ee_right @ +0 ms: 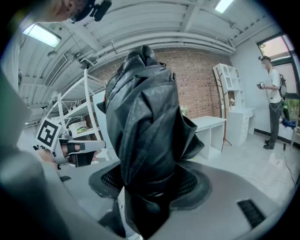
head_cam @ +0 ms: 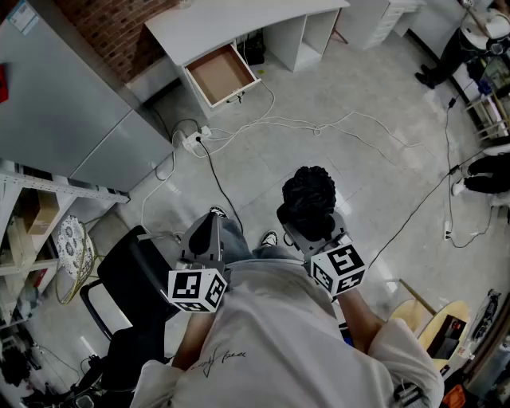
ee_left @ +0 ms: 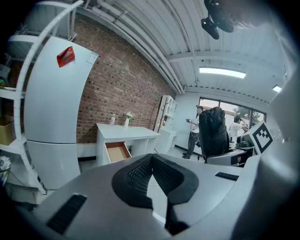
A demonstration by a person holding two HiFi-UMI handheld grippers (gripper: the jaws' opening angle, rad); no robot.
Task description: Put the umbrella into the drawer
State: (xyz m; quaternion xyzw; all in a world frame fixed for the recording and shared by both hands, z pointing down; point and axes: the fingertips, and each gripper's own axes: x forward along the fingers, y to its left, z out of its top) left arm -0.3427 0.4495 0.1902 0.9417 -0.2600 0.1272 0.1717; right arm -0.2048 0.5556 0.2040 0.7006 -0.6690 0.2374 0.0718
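Note:
A folded black umbrella (head_cam: 309, 195) stands upright in my right gripper (head_cam: 308, 225), whose jaws are shut on its lower part. In the right gripper view the umbrella (ee_right: 145, 122) fills the middle and hides the fingertips. In the left gripper view the umbrella (ee_left: 213, 133) shows at the right. My left gripper (head_cam: 209, 231) is beside the right one, shut, with nothing held; its pads (ee_left: 140, 176) meet at the tip. The open drawer (head_cam: 221, 76) with a brown bottom sticks out of the white desk (head_cam: 239, 20) far ahead, and the drawer (ee_left: 117, 152) is seen from the left gripper too.
White and black cables (head_cam: 319, 127) and a power strip (head_cam: 191, 142) lie on the floor between me and the desk. A grey cabinet (head_cam: 64, 119) and shelves (head_cam: 32, 231) stand at the left, with a black chair (head_cam: 131, 295) near my left side. A person (head_cam: 446, 56) stands far right.

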